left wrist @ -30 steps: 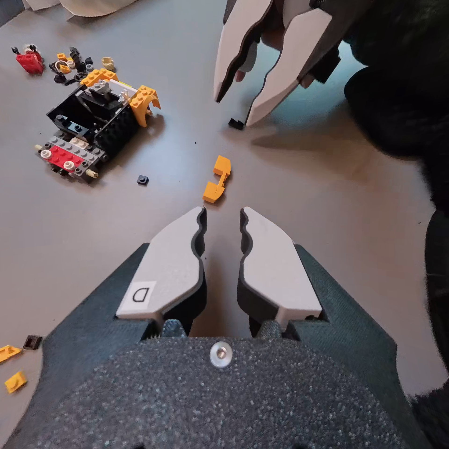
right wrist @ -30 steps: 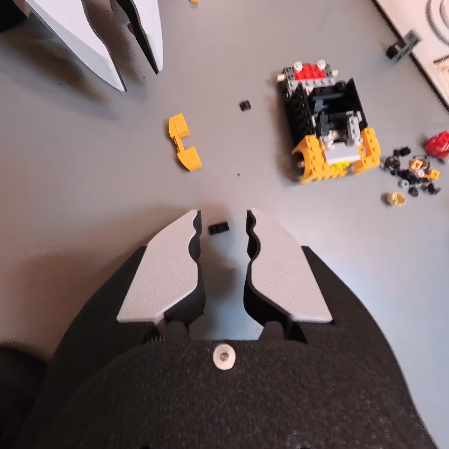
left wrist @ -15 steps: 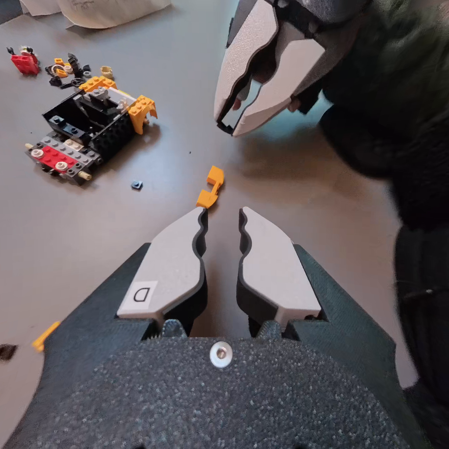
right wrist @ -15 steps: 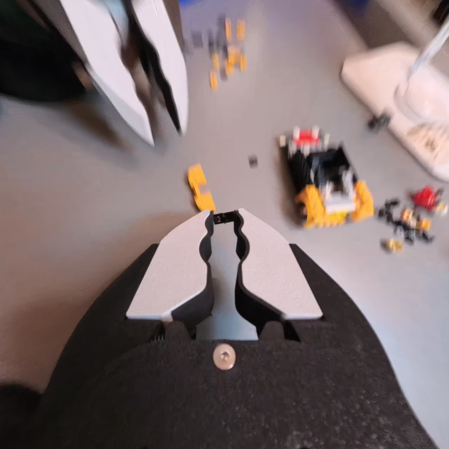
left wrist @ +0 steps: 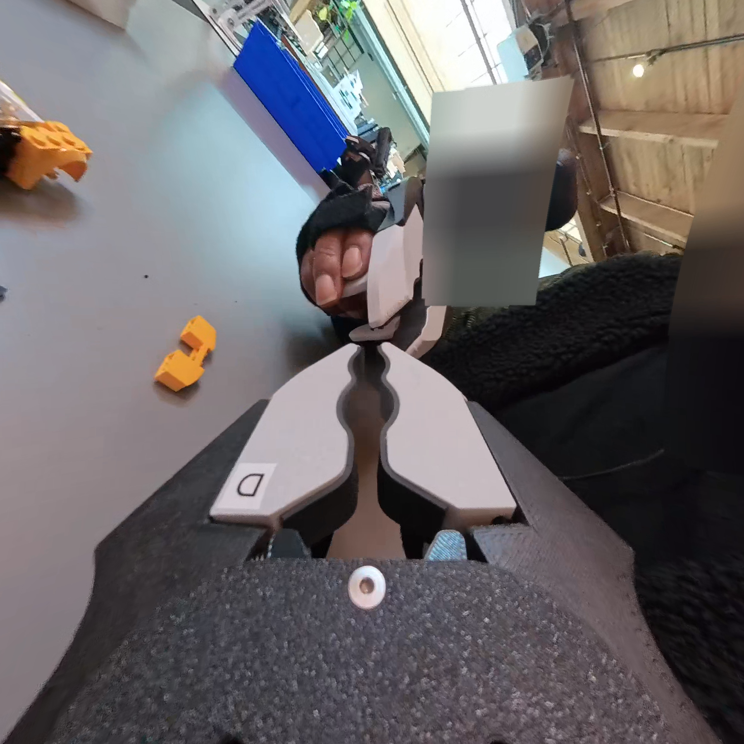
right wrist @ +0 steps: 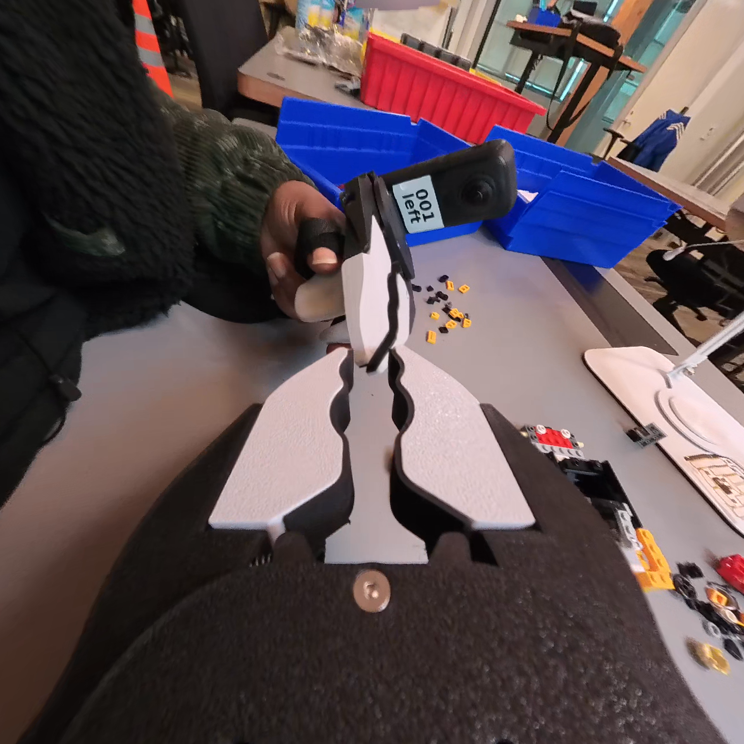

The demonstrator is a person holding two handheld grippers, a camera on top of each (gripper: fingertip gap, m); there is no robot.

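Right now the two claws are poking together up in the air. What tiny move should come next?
Probably draw the left claw straight back, slowly. Its closed tips sit between the fingers of the right claw above the table, so a sideways pull would likely knock them. Anything pinched there is hidden.

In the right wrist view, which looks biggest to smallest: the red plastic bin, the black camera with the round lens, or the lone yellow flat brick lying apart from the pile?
1. Red plastic bin.
2. Black camera, though it sits nearer the lens, which flatters it.
3. Yellow flat brick, clearly smallest.
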